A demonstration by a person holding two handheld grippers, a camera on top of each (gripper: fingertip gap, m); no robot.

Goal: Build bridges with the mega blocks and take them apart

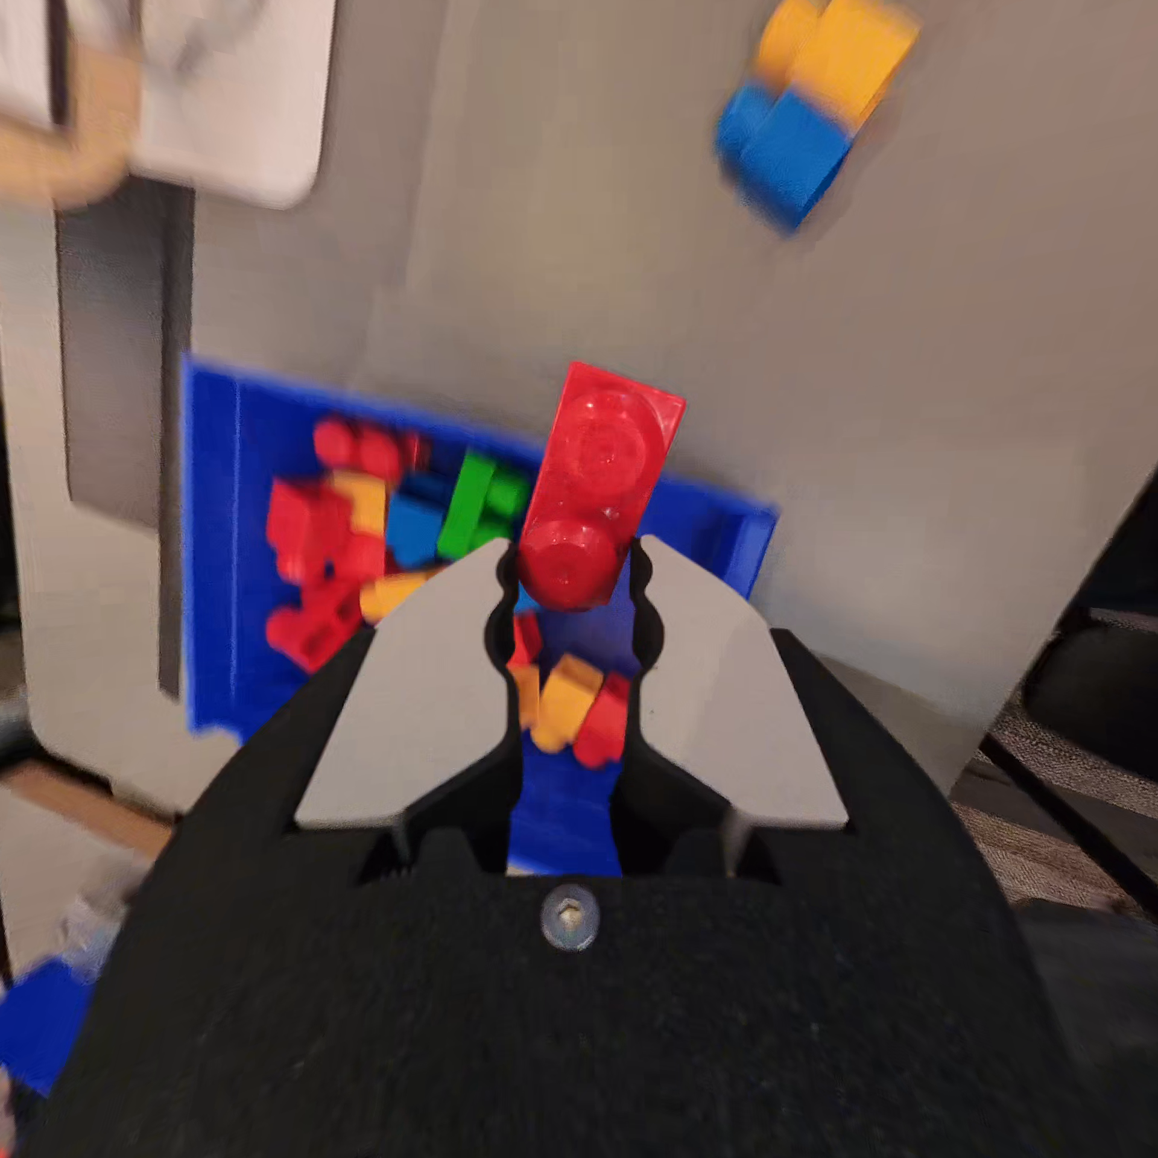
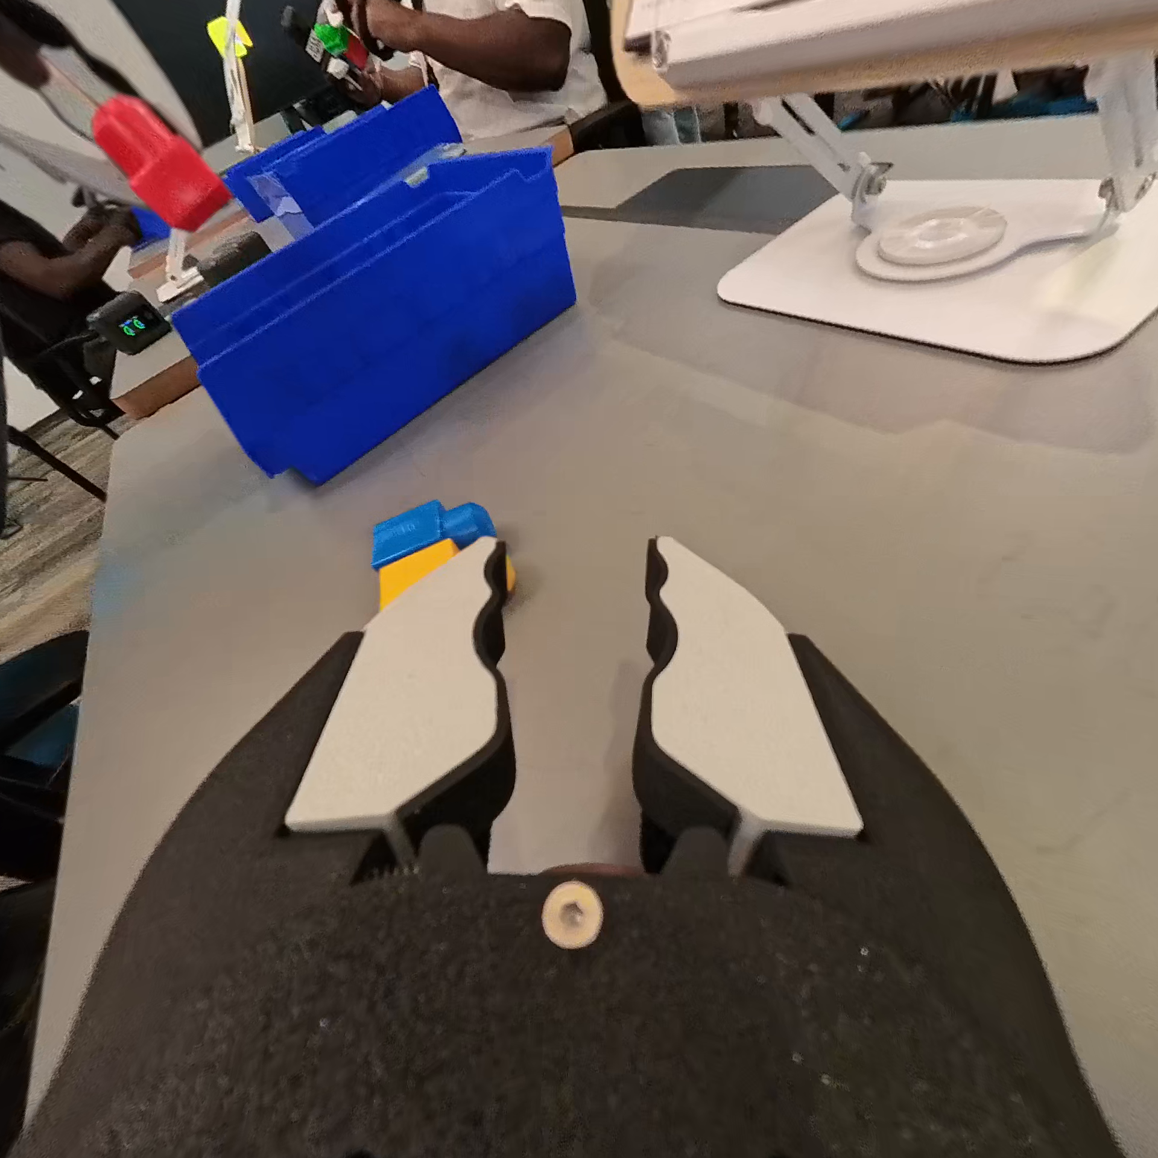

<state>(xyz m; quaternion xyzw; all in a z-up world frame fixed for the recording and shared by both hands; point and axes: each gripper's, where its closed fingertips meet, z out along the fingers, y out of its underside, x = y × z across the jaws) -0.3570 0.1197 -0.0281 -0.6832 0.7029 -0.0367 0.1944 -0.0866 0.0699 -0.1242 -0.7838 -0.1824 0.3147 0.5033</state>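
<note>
My left gripper (image 1: 571, 551) is shut on a red block (image 1: 595, 476) by one stud and holds it in the air above a blue bin (image 1: 213, 532) of several red, yellow, blue and green blocks. The red block also shows at the upper left of the right wrist view (image 2: 156, 163). A blue block stacked on a yellow block (image 2: 432, 551) stands on the grey table (image 2: 814, 501); in the left wrist view it (image 1: 808, 106) is at the top right. My right gripper (image 2: 575, 551) is open and empty, low over the table just right of that stack.
The blue bin (image 2: 388, 332) stands on the table's left part, with another blue bin (image 2: 351, 163) behind it. A white stand base (image 2: 940, 294) sits at the back right. People sit at tables behind. The table's left edge (image 2: 94, 564) is close to the stack. The tips of one gripper are about 30 cm away from the tips of the other.
</note>
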